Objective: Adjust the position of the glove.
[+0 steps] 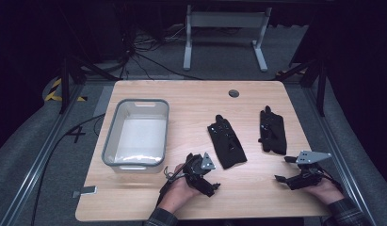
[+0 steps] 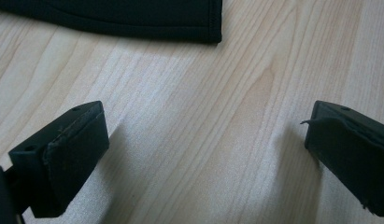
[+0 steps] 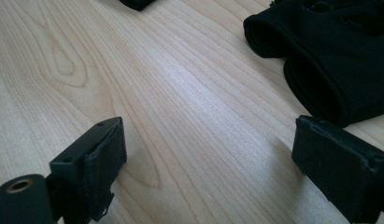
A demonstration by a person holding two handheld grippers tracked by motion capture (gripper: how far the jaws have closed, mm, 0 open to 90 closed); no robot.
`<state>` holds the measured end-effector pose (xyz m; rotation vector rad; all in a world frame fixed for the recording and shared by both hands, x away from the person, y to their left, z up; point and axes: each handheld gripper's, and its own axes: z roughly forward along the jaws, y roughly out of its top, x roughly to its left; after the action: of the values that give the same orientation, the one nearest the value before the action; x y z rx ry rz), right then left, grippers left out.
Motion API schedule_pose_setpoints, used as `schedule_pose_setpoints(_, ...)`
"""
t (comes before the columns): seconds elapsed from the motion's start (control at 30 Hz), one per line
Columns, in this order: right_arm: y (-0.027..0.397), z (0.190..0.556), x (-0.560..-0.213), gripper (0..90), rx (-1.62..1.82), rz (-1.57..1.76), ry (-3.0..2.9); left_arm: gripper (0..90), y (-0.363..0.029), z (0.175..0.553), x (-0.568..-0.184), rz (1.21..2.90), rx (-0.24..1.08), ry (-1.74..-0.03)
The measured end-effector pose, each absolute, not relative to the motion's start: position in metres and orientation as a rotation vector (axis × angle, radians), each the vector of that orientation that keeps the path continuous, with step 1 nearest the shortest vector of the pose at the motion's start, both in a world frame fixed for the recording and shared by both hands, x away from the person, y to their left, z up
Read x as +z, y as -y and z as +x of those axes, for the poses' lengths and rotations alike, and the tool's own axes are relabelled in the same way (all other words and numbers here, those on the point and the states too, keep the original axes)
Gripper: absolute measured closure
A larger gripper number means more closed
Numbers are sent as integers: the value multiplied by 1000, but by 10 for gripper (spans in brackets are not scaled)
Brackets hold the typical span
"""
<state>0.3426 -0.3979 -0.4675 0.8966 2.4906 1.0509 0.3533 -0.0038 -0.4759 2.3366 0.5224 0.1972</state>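
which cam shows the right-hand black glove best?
High view: the whole right glove lies flat on the table, apart from the other glove. Right gripper view catches just its open cuff up close. Left gripper view shows a black fabric edge, apparently the other glove.

Left gripper [image 1: 211, 181] and right gripper [image 1: 286, 169] low, fingers spread wide
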Motion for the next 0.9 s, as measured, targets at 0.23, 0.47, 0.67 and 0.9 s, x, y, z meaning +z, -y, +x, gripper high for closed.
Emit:
schedule_pose_setpoints(0.23,401,343,-460,260,1026,930,-2499,0,4,353,-476,2335,199,-528)
schedule_pose_setpoints(0.47,402,346,-446,533,1080,965,-2454,0,4,353,-476,2335,199,-528)
schedule_pose_setpoints(0.67,399,350,-440,741,1059,980,-2462,0,4,353,-476,2335,199,-528)
schedule_pose_setpoints(0.9,395,368,-434,900,1092,967,-2460,0,4,353,-476,2336,198,-527)
